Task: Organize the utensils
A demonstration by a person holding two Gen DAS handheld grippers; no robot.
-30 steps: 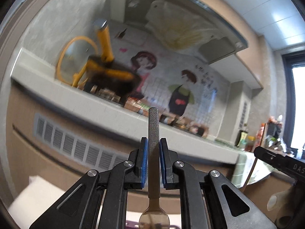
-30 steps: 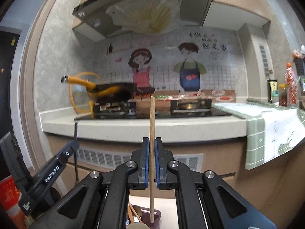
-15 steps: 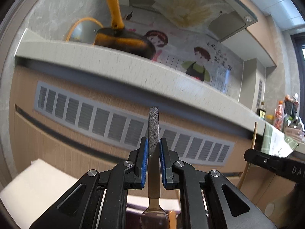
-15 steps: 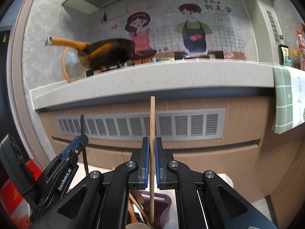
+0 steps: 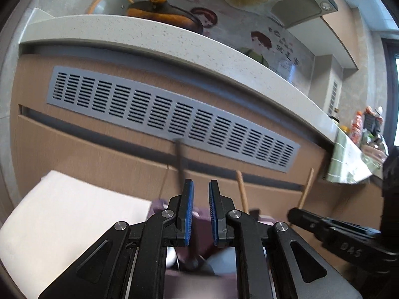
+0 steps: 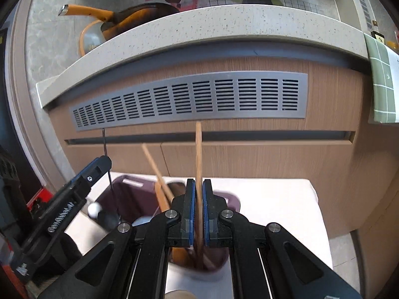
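A person stands at a low white table (image 6: 274, 199) in a kitchen, holding a two-finger gripper in each hand above a purple utensil holder (image 6: 129, 194). The left gripper (image 5: 199, 209) has its blue-padded jaws parted with a clear gap and nothing between them; a dark metal spoon (image 5: 180, 159) stands blurred just beyond the left jaw, its handle free of both pads and its bowl down in the holder. From the other camera the same spoon's thin handle (image 6: 106, 154) rises upright out of the holder's left compartment, close to the left gripper's black finger. The right gripper (image 6: 197, 206) hovers over the holder's near right part, with a single wooden chopstick (image 6: 198, 154) standing almost upright between its jaws; the jaws sit slightly apart, a thin gap showing on either side of the stick, so the hold looks released or very loose (motion blur makes this hard to judge). The chopstick's lower end reaches into the holder. A wooden spatula (image 6: 159, 174) leans in the holder to the left of the chopstick, tilted leftward at the top. Behind the table runs a wood-fronted cabinet with a long grey vent grille (image 6: 189, 99), topped by a speckled pale counter (image 6: 224, 25) where a dark wok with an orange handle (image 6: 139, 15) sits.
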